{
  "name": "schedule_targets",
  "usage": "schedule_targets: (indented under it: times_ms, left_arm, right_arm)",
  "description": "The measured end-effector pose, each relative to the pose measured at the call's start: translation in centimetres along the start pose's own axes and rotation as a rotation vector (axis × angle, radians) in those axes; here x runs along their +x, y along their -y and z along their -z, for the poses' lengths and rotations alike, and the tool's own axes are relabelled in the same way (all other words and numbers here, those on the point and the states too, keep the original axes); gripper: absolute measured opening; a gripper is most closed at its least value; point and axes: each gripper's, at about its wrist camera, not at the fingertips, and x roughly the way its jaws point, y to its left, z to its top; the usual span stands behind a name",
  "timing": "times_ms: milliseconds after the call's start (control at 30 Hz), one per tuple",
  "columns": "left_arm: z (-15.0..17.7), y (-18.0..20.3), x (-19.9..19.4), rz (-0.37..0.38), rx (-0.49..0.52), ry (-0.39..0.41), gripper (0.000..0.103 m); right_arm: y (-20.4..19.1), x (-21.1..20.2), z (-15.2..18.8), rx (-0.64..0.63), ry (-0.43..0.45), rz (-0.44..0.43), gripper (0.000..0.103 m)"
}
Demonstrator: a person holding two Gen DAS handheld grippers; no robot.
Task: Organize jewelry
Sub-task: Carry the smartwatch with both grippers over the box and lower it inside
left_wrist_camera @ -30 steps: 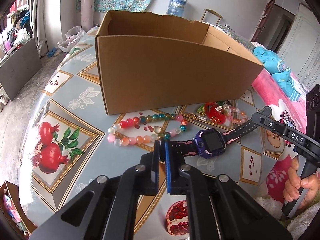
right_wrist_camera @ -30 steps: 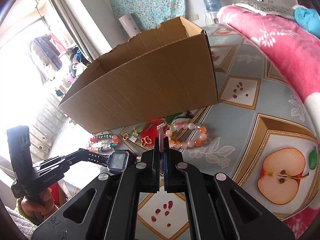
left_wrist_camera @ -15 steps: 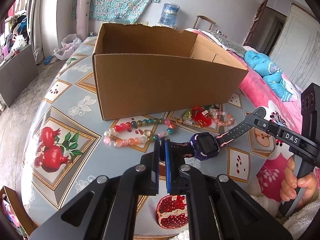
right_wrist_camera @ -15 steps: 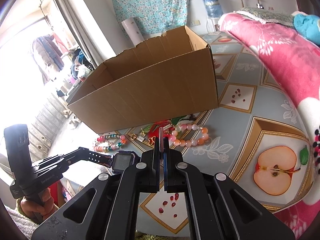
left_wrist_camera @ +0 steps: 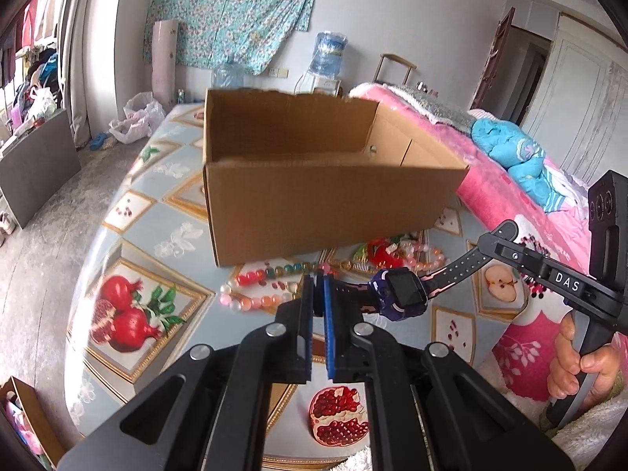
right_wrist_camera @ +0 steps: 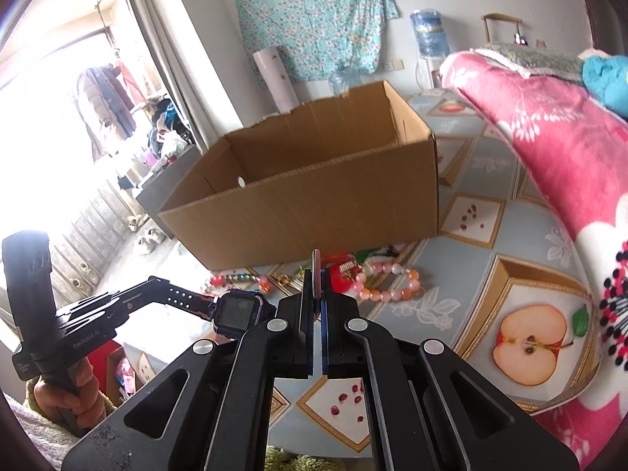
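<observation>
A purple watch (left_wrist_camera: 404,294) with a black and pink strap hangs stretched above the table, in front of an open cardboard box (left_wrist_camera: 333,204). My left gripper (left_wrist_camera: 318,278) is shut on one strap end. The right gripper (left_wrist_camera: 498,235) pinches the other end from the right. In the right wrist view the right gripper (right_wrist_camera: 317,271) grips a pink strap tip, with the watch (right_wrist_camera: 240,312) to its left and the left gripper (right_wrist_camera: 157,280) beyond it. Bead bracelets (left_wrist_camera: 255,300) and a red ornament (left_wrist_camera: 382,253) lie on the cloth below.
The table (left_wrist_camera: 129,314) wears a fruit-patterned cloth, and its rounded front edge is close below me. A bed with a pink blanket (left_wrist_camera: 510,196) borders the table's right side. More beads (right_wrist_camera: 392,294) lie near the box (right_wrist_camera: 314,204). A hand (left_wrist_camera: 577,369) holds the right gripper's handle.
Both grippers have risen together with the watch stretched between them. The bracelets and box now sit lower in view, and the box's inside shows.
</observation>
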Motion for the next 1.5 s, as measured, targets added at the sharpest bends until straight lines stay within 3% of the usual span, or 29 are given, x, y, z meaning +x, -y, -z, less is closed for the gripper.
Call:
schedule_targets:
  times_ms: [167,367,533,633,733,867,1033,1200,1500]
  left_arm:
    - [-2.5,0.3,-2.7,0.009,0.037,0.098,0.004]
    - [-7.7,0.9,-5.0,-0.004,0.119,0.249,0.004]
    - [-12.8,0.3,-3.1,-0.049,0.172,0.284,0.004]
    - [-16.0,-0.6,0.3,-0.064,0.182,0.215,0.004]
    - [-18.7,-1.1,4.5,-0.097,0.218,0.124,0.004]
    - [-21.2,-1.8,10.6,-0.117,0.234,-0.049,0.004]
    - [-21.6,-2.7,17.0,-0.17,0.274,-0.224,0.004]
    - [-21.6,-3.4,21.7,-0.227,0.307,-0.351,0.004]
    - [-21.5,-3.9,24.1,-0.268,0.288,-0.421,0.007]
  right_arm:
    - [-1.5,-1.6,-2.4,-0.059,0.07,-0.028,0.001]
    - [-3.7,-2.4,-7.5,-0.177,0.164,-0.06,0.001]
    - [-4.3,0.1,-12.9,-0.244,0.17,-0.074,0.001]
    - [-4.2,3.6,-16.2,-0.265,0.104,-0.079,0.001]
    - [-3.6,9.3,-19.1,-0.262,-0.041,-0.075,0.001]
    - [-2.2,16.2,-20.0,-0.221,-0.243,-0.048,0.001]
    - [-0.2,22.8,-19.8,-0.135,-0.452,-0.028,0.001]
    - [0.7,25.6,-19.9,-0.109,-0.517,0.015,0.001]
    - [1.9,25.4,-20.6,-0.115,-0.476,0.074,0.004]
